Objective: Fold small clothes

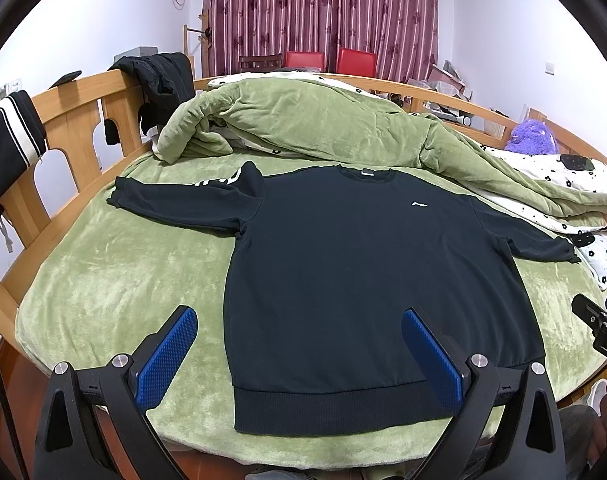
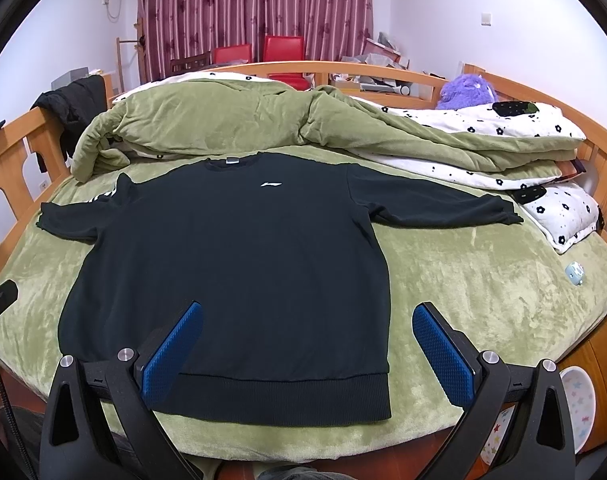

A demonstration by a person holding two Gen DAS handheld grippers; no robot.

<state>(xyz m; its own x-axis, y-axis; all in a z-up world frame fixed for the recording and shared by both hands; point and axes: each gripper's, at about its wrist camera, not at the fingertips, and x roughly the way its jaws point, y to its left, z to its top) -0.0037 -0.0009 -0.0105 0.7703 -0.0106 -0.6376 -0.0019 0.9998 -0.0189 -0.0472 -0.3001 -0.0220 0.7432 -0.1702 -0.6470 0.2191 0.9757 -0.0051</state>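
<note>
A black long-sleeved sweatshirt [image 1: 363, 280] lies flat, front up, on the green bed cover, both sleeves spread sideways and its ribbed hem nearest me; it also shows in the right wrist view [image 2: 239, 264]. My left gripper [image 1: 299, 320] is open and empty, hovering over the hem's left corner. My right gripper [image 2: 307, 316] is open and empty, hovering over the hem's right corner. The right gripper's tip also shows at the right edge of the left wrist view [image 1: 599, 320].
A rumpled green quilt [image 1: 303, 128] lies piled behind the sweatshirt. A flowered white pillow [image 2: 559, 216] and a purple plush toy [image 2: 467, 92] lie at the right. A wooden bed rail [image 1: 75, 120] with dark clothes hung on it stands at the left. A small blue toy [image 2: 575, 272] lies at the right.
</note>
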